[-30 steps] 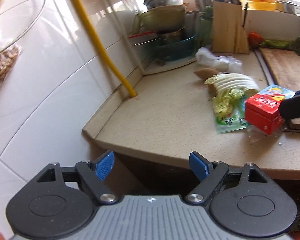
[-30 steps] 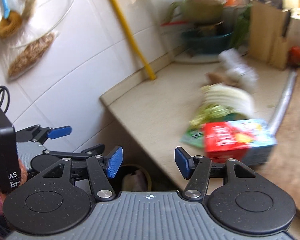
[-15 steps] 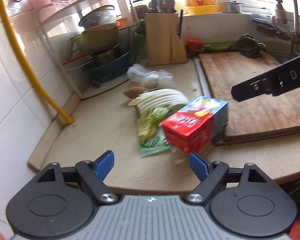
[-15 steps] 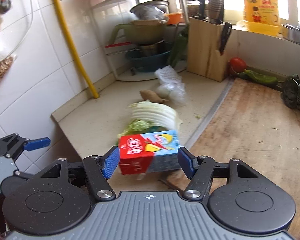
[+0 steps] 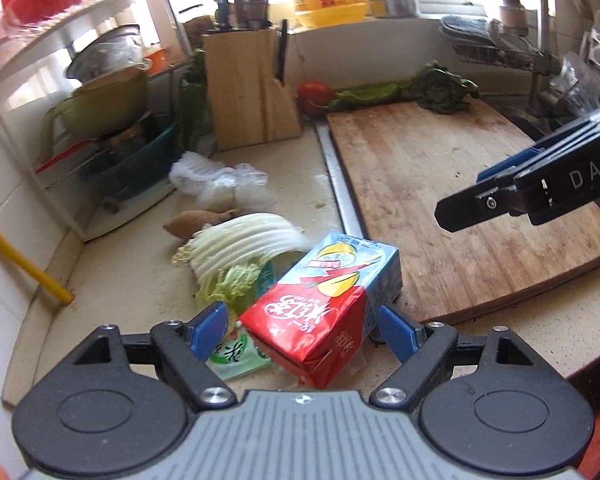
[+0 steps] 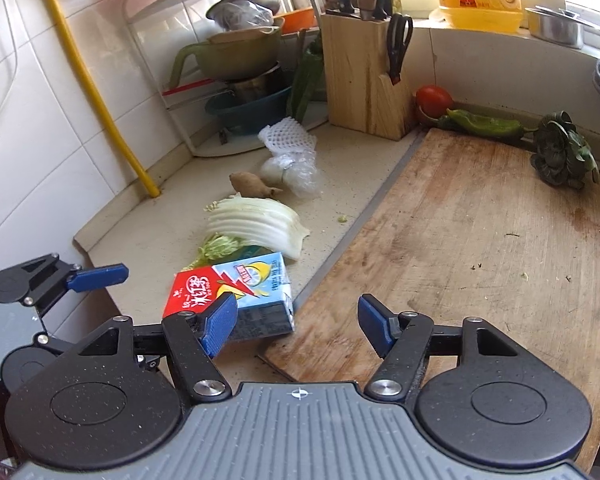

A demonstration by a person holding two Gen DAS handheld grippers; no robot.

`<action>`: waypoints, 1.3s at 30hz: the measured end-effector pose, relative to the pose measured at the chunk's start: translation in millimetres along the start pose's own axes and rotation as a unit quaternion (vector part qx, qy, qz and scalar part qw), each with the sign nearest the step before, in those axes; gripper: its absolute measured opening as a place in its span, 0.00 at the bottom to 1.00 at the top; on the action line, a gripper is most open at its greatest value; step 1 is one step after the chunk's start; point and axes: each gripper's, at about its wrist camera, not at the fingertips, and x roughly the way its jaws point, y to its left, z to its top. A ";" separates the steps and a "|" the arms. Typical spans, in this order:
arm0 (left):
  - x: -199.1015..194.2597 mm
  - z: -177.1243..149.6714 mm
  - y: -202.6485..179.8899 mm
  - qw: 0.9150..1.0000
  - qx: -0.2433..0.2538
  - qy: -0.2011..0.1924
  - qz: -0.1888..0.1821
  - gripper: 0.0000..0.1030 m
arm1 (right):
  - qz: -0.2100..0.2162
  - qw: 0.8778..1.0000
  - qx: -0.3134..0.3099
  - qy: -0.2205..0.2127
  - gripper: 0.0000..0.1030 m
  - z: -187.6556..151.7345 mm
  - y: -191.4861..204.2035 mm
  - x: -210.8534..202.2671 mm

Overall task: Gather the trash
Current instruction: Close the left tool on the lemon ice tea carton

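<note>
- Kitchen counter point(image 6: 140, 216), beige speckled stone, white tiled wall on the left, yellow pipe point(image 6: 96, 92) running down the tiles into the corner.
- Carton point(image 5: 332, 304), red and blue, lies on its side at the counter's front edge, just beside the wooden cutting board point(image 6: 480, 240).
- Cabbage point(image 6: 256, 224) sits right behind the carton; green wrapper point(image 5: 236, 354) is partly under both.
- Farther back: a brown root point(image 6: 252, 184), white foam net with a plastic bag point(image 6: 288, 152), dish rack, knife block point(image 6: 364, 72), tomato point(image 6: 434, 100).
- Left gripper point(image 5: 302, 330) jaws apart, carton between them, pads not pressing.
- Right gripper point(image 6: 298, 326) jaws have just been opening, wide apart over the board's front edge, nothing between them; carton just left of it.
</note>
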 end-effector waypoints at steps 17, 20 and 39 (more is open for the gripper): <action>57.1 24.7 6.1 0.990 0.059 0.061 -0.114 0.85 | 0.019 0.998 0.028 0.044 0.73 4.6 -34.6 25.9; 67.3 29.0 11.1 0.987 0.053 0.079 -0.127 0.85 | 0.021 0.998 0.032 0.050 0.74 5.7 -39.9 29.3; 49.3 10.9 49.0 0.982 -0.113 0.065 -0.139 0.70 | 0.059 0.996 0.023 0.070 0.69 19.7 -50.2 57.5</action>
